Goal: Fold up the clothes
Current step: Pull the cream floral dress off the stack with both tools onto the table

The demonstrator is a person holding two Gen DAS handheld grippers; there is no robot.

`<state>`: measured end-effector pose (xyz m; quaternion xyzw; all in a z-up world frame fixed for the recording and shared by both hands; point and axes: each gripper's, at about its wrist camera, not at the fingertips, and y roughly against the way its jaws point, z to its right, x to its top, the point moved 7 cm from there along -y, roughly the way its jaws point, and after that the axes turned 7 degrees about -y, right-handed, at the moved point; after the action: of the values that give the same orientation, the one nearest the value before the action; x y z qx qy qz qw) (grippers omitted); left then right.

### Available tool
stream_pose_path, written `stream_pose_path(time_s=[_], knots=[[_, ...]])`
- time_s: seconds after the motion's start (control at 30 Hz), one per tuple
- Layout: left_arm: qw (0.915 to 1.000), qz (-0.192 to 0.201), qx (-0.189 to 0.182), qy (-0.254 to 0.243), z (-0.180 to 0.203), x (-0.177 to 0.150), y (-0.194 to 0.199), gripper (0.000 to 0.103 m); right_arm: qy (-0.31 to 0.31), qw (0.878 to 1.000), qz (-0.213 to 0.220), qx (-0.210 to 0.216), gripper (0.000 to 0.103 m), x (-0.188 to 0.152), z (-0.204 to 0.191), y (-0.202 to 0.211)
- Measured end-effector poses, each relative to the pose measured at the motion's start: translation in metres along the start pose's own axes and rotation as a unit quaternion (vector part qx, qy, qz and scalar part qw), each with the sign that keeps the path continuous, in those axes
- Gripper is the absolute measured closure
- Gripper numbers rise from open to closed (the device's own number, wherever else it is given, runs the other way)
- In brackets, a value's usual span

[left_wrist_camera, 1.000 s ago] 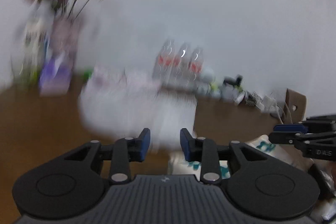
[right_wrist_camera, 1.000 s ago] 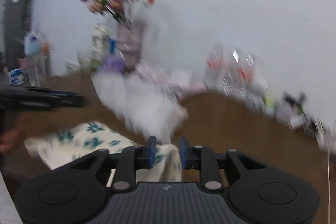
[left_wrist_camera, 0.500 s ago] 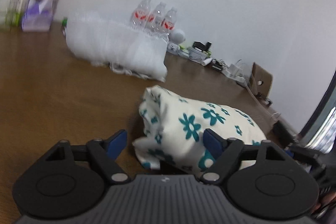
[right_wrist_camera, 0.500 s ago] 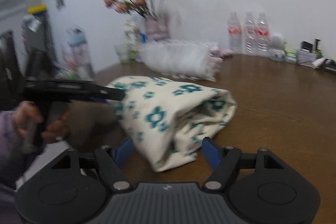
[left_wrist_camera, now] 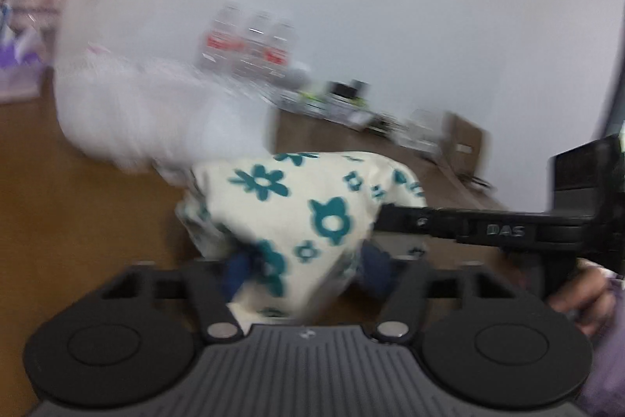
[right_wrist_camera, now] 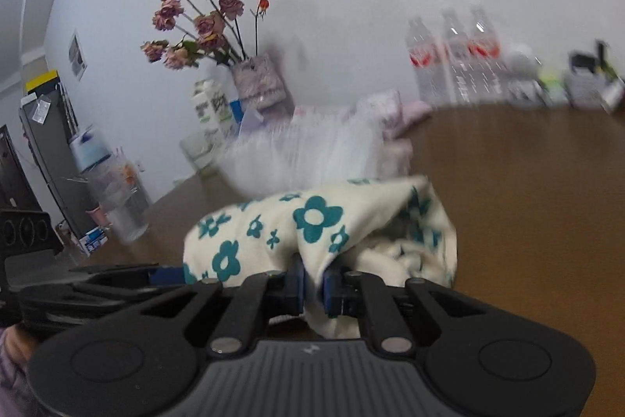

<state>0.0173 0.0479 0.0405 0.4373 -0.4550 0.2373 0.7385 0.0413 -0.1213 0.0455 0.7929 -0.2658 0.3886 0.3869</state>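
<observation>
Left wrist view: the left gripper [left_wrist_camera: 306, 266] has its blue pads on either side of a bunched corner of the cream garment with teal flowers [left_wrist_camera: 297, 206], and its jaws are closing, with the cloth between them and the pads pressing into its folds. The garment sits in a soft heap on the brown wooden table [left_wrist_camera: 78, 221], close to the near edge. Just behind it lies a pile of white fabric [left_wrist_camera: 148, 112], blurred, and the two look to touch at the back. Further off, three water bottles [left_wrist_camera: 250, 45] stand against the white wall.

From the right, the right gripper [left_wrist_camera: 394, 219] reaches in level to the garment's far edge, held by a hand [left_wrist_camera: 582, 296] in a purple sleeve.

In the right wrist view, that gripper [right_wrist_camera: 312, 284] has its jaws closing too, nearly together, pinching a thin fold of the flowered cloth between the blue pads. The left gripper [right_wrist_camera: 168, 274] comes in from the left to the other end of the heap. A vase of faded pink roses [right_wrist_camera: 203, 26] stands behind the white pile.
</observation>
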Motion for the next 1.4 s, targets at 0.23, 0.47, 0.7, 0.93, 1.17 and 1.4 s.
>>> stream_pose_path(time_s=[0.23,0.47,0.7,0.93,1.17,1.4], knots=[[0.9848,0.147,0.091,-0.016,-0.067,0.147,-0.053,0.093,0.082,0.983,0.167,0.003,0.096,0.117,-0.025,-0.065],[0.9797,0.2,-0.011,0.001,-0.034,0.149,0.034,0.093,0.095,0.979,0.165,0.07,0.096,0.115,-0.046,0.025],[0.9922,0.114,-0.028,-0.042,0.042,0.059,0.102,0.094,0.101,0.989,0.043,0.099,0.095,0.034,-0.068,0.121],[0.9982,0.025,-0.054,0.008,0.048,-0.059,0.104,0.06,0.031,0.994,-0.083,0.069,0.075,-0.099,-0.033,0.13],[0.9975,-0.064,-0.029,-0.009,0.049,-0.108,0.085,0.045,0.068,0.994,-0.078,0.026,0.053,-0.158,-0.025,0.157],[0.9948,-0.082,-0.057,0.021,0.067,-0.111,0.093,0.09,0.058,0.995,-0.068,0.052,0.097,-0.157,-0.031,0.147]])
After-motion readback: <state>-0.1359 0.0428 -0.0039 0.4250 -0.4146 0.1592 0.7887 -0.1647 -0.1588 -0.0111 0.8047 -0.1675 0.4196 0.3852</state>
